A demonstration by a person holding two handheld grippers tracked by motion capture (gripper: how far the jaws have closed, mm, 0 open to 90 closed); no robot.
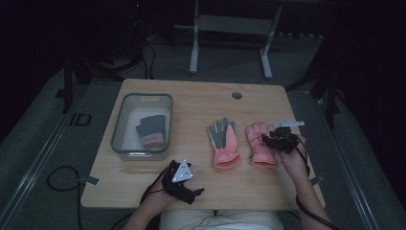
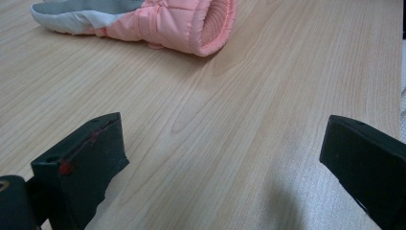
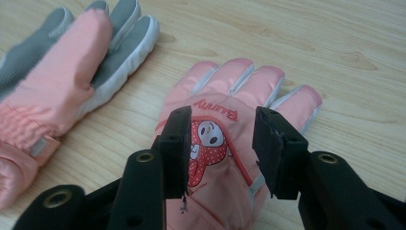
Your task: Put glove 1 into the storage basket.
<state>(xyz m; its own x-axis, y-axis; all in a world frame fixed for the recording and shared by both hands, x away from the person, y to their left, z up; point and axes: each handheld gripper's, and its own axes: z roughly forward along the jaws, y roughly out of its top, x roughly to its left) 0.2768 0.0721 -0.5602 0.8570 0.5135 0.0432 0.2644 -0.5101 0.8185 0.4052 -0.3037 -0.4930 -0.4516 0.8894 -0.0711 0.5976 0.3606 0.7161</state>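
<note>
Pink glove point(image 3: 225, 158), upside-down "Bunny" label

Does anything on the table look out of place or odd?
One thing: the left pink glove lies grey palm up, while the right pink glove lies printed back up, so the pair does not match. Nothing looks spilled or damaged.

Dim room, grey carpet point(image 1: 43, 129)
</note>
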